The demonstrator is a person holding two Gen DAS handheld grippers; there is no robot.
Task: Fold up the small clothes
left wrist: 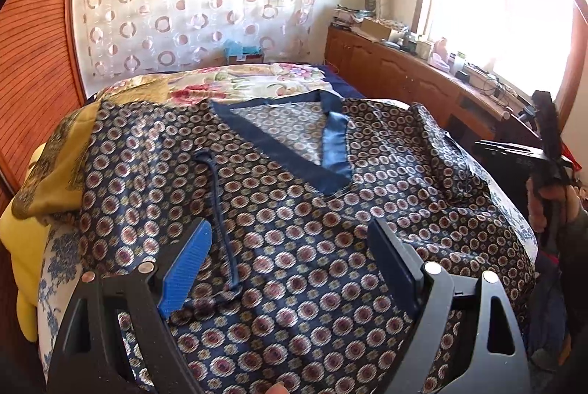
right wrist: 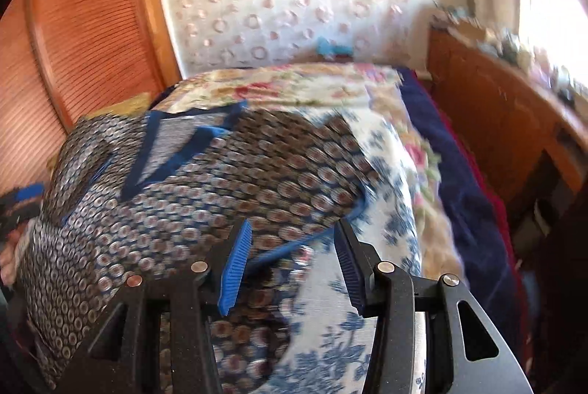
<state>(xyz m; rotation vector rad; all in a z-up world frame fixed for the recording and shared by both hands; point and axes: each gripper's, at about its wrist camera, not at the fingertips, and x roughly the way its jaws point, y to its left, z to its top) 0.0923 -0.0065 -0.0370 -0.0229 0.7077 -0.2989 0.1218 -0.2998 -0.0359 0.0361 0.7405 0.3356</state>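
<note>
A dark blue patterned shirt (left wrist: 294, 228) with a plain blue V collar (left wrist: 279, 144) lies spread flat, face up, on the bed. My left gripper (left wrist: 290, 239) hovers open over its lower front, a thin blue tie strip (left wrist: 220, 210) just inside the left finger. In the right wrist view, which is motion-blurred, the shirt (right wrist: 205, 195) lies left of centre. My right gripper (right wrist: 294, 250) is open above the shirt's blue-piped right edge (right wrist: 312, 236). The right gripper also shows in the left wrist view (left wrist: 551, 151), held at the bed's right side.
The bed carries a floral quilt (left wrist: 239, 81) and a blue-and-white flowered sheet (right wrist: 386, 173). A yellow cloth (left wrist: 47, 173) is heaped at the left. A wooden sideboard (left wrist: 404, 70) with clutter runs under the window on the right. A wooden louvred door (left wrist: 33, 63) stands at the left.
</note>
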